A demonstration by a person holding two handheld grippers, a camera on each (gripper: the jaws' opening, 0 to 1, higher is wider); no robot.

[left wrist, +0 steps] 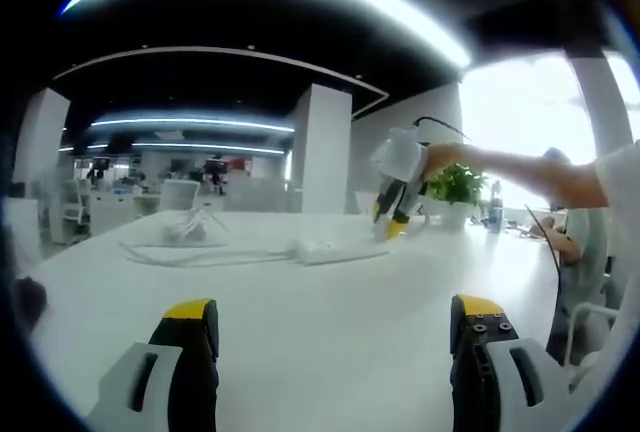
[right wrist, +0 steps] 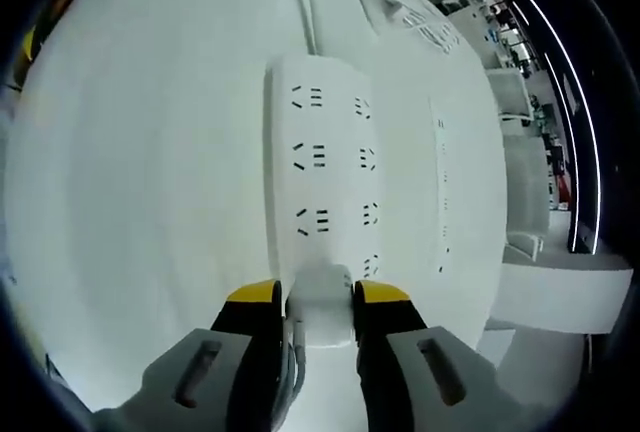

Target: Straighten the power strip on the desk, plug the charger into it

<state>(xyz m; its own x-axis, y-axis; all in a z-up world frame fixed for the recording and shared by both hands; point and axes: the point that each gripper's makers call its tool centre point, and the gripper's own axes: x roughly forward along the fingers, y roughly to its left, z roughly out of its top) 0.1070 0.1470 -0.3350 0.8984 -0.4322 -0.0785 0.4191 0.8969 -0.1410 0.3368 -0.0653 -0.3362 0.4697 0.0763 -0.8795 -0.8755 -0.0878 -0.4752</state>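
White charger (right wrist: pixel 320 302) sits clamped in the right gripper (right wrist: pixel 318 297), power strip (right wrist: pixel 325 167) at twelve o'clock; a tilted approach could miss the slots. Left gripper (left wrist: pixel 335 317) gapes wide.

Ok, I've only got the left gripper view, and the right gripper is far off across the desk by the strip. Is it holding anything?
Observer: Yes. In the right gripper view the right gripper is shut on a white charger.
Operator: And where is that over the strip?
Observer: At the near end of the strip, the end opposite where its cable leaves. The sockets that show beyond the charger are all empty.
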